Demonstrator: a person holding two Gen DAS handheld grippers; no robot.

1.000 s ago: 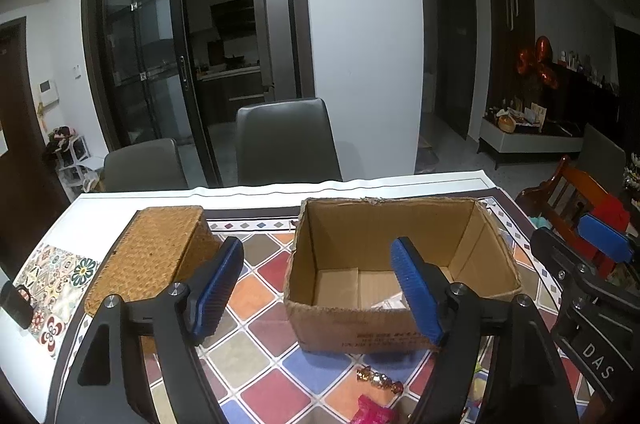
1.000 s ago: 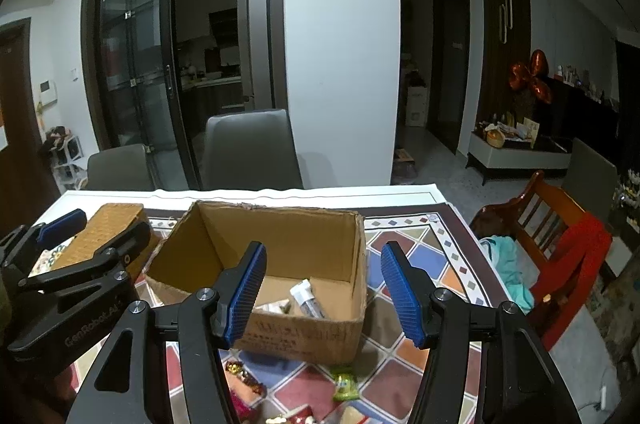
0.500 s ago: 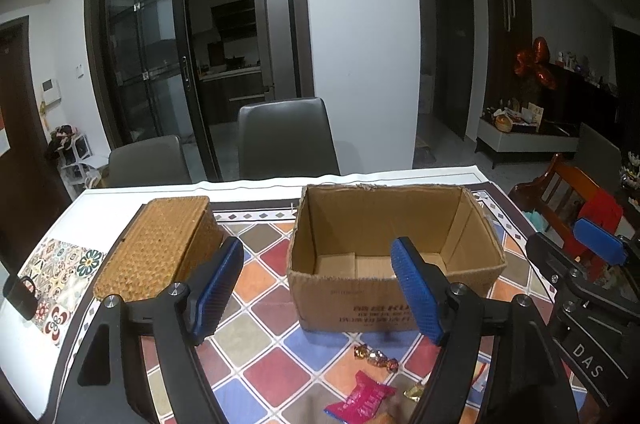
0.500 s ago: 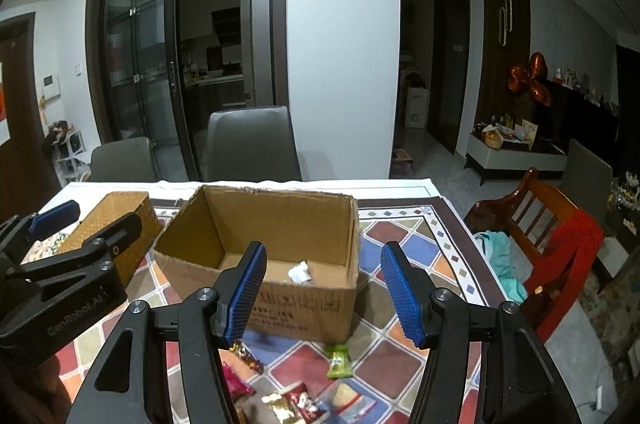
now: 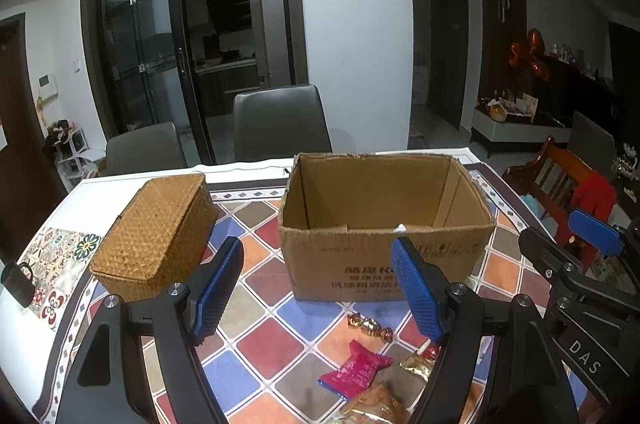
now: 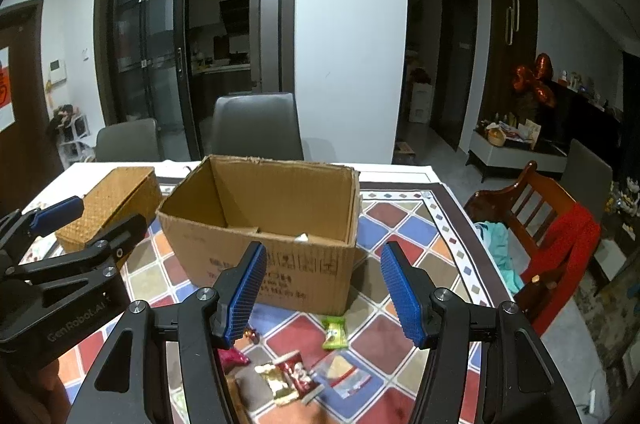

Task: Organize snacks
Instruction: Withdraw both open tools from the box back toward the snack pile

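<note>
An open cardboard box (image 5: 384,256) (image 6: 272,264) stands on the checked tablecloth; a white wrapper tip shows inside it. Loose snacks lie in front of it: gold-wrapped candies (image 5: 370,326), a pink packet (image 5: 354,370), a green candy (image 6: 335,332) and a red-and-gold packet (image 6: 290,376). My left gripper (image 5: 316,294) is open and empty, above the table just before the box. My right gripper (image 6: 322,298) is open and empty, to the right of the left one, over the snacks.
A woven lidded basket (image 5: 158,232) (image 6: 110,201) sits left of the box. A dark small object (image 5: 18,282) lies at the table's left edge. Grey chairs (image 5: 280,121) stand behind the table, a wooden chair with red cloth (image 6: 560,236) at the right.
Both grippers have drawn back from the box and risen; the box now sits farther away, and more loose snacks show in front of it. Both stay open.
</note>
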